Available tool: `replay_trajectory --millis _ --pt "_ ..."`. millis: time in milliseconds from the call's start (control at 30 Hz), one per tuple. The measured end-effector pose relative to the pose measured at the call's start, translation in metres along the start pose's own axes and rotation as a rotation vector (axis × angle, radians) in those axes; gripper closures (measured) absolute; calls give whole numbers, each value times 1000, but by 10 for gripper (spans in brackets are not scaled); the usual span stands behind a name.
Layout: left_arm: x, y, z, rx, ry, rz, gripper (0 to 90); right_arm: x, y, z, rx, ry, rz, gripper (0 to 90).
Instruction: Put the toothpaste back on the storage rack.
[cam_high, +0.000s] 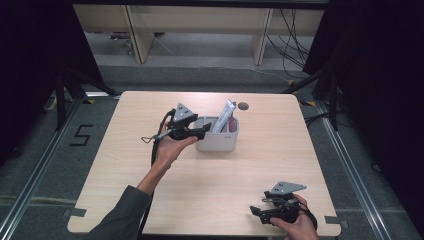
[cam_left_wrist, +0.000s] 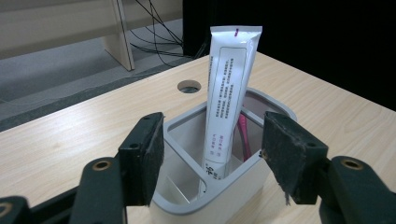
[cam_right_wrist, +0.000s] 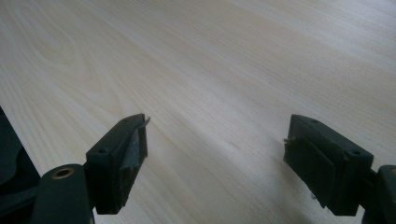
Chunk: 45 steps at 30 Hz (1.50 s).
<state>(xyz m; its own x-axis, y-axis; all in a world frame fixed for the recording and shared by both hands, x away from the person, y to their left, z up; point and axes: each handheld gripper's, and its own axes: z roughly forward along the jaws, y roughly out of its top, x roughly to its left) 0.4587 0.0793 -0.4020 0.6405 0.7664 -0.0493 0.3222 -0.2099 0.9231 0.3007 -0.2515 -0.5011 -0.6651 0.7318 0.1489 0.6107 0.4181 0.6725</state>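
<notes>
Two spread fingers (cam_left_wrist: 142, 156) flanking holder (cam_left_wrist: 219, 193) rim.

Tube (cam_left_wrist: 229, 93): white, dk fine print, magenta mark at top. Holder (cam_left_wrist: 224, 186): lt grey. Pink item (cam_left_wrist: 243, 135) inside. Table (cam_high: 210, 190): pale wood grain. Gripper jaws: black. Sleeve (cam_high: 122, 212): grey-green.
</notes>
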Motion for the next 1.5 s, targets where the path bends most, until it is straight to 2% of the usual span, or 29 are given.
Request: replay_trajectory --millis 33,67,100,267,300,333,567,633,667,767,800,900,933,967,1000,1167,1200,1267,1400,1500 --pt "0 -1 -1 2 0 -9 373 0 0 0 0 -1 1 220" --pt "1 -2 -3 6 -2 -13 368 2 0 0 5 3 25 219" --pt "2 -3 -4 3 -1 -14 362 1 0 0 0 2 7 220" --pt "4 -8 -14 9 0 -16 353 -1 0 0 -10 -1 -12 220" --pt "4 -8 -16 6 0 -12 352 0 0 -1 -6 11 17 220" --pt "4 -8 -17 5 -1 -12 352 -1 0 -1 -10 -4 7 220" --pt "6 -13 -25 11 -6 -18 344 -1 0 -1 -15 -2 7 220" --pt "6 -15 -27 11 -10 -19 340 0 0 -1 -12 -1 33 219" --pt "7 -16 -29 11 -11 -19 339 -2 0 -1 -17 -4 10 220" --pt "7 -19 -31 14 -10 -21 334 1 1 -2 -11 -5 45 220" --pt "7 -20 -33 16 -10 -23 334 -1 1 -2 -25 -6 23 220" --pt "8 -21 -35 15 -13 -23 330 -2 1 -2 -25 -1 18 220" --pt "8 -22 -36 13 -14 -20 329 -3 1 -2 -26 -2 18 219" --pt "8 -22 -37 13 -13 -22 325 0 1 -2 -21 -6 41 220" --pt "8 -23 -38 12 -14 -23 322 -2 1 -2 -29 -9 26 219" --pt "9 -26 -42 21 -18 -21 302 -1 1 -3 -31 -10 41 220" --pt "9 -28 -43 18 -21 -29 297 -1 1 -3 -28 -8 47 220" --pt "10 -29 -44 23 -16 -34 283 -3 1 -3 -38 -14 29 220" --pt "11 -34 -47 25 -20 -46 266 -2 2 -2 -37 5 45 220" --pt "13 -38 -49 27 -23 -57 252 -5 2 -2 -43 10 24 220"
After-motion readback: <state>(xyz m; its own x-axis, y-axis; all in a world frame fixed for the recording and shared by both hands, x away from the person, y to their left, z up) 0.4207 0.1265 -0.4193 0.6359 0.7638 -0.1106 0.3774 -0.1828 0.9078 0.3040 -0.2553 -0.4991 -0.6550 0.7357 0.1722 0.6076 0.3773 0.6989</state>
